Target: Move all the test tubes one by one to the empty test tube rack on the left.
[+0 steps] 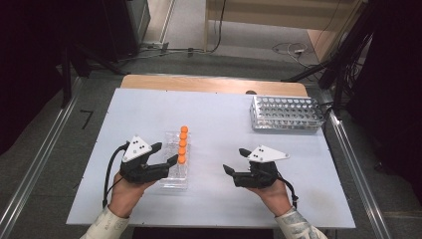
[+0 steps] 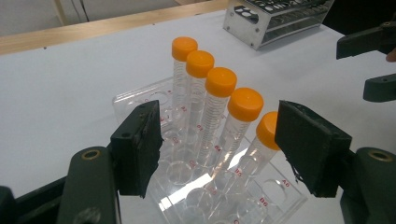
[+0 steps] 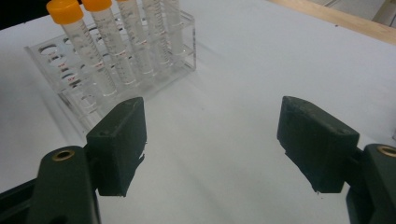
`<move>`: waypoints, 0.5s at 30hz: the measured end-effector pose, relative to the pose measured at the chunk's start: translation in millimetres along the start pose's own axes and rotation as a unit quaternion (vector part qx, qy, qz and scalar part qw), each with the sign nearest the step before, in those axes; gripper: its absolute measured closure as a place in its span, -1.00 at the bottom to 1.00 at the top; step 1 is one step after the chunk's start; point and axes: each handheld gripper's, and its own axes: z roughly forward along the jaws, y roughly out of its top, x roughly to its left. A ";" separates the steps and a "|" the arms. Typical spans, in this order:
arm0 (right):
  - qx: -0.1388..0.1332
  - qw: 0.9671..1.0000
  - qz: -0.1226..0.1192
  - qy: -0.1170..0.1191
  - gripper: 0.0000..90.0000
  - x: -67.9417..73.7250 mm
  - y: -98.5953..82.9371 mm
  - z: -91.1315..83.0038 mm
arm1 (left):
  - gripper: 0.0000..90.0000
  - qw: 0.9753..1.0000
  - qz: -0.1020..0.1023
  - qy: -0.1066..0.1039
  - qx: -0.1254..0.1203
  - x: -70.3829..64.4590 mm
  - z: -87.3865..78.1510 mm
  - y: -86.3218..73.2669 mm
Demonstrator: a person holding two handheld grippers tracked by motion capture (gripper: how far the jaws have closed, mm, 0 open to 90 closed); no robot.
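at the near rack [image 2: 140, 100], left gripper [image 2: 217, 149] fingers wide round nearest tube [image 2: 261, 140]; right gripper [image 3: 212, 144] wide, empty — centre on tube b4 closing.

- The high view looks forward and down from above the person's side, taking in the whole white table top [image 1: 219, 114].
- The left gripper view sits low and close, facing the clear plastic rack of orange-capped tubes [image 2: 219, 140].
- The right gripper view looks low across the table; it shares that rack [image 3: 116, 60].
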 end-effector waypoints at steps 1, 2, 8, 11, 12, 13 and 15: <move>0.000 1.000 0.002 -0.001 -0.50 -0.7 -0.1 -0.9 | -0.29 1.000 0.000 0.001 0.000 0.7 -0.3 -0.5; 0.000 1.000 0.003 -0.004 -0.50 -1.4 -0.3 -1.4 | -0.30 1.000 0.000 0.002 0.001 1.4 -0.7 -0.9; 0.002 1.000 0.008 -0.007 -0.54 -5.0 -1.8 -3.7 | -0.33 1.000 -0.002 0.007 0.000 4.6 -3.1 -3.4; 0.003 1.000 0.010 -0.009 -0.54 -6.3 -3.2 -4.5 | -0.33 1.000 -0.005 0.010 -0.002 6.1 -4.4 -4.9; 0.003 1.000 0.010 -0.009 -0.54 -6.9 -3.5 -4.7 | -0.33 1.000 -0.005 0.010 -0.001 6.5 -4.5 -5.5; 0.002 1.000 0.011 -0.011 -0.55 -7.1 -3.7 -5.0 | -0.34 1.000 -0.005 0.012 0.001 7.0 -4.4 -6.0; 0.002 1.000 0.012 -0.011 -0.56 -7.9 -3.8 -5.8 | -0.37 1.000 -0.004 0.011 0.002 8.0 -4.2 -7.3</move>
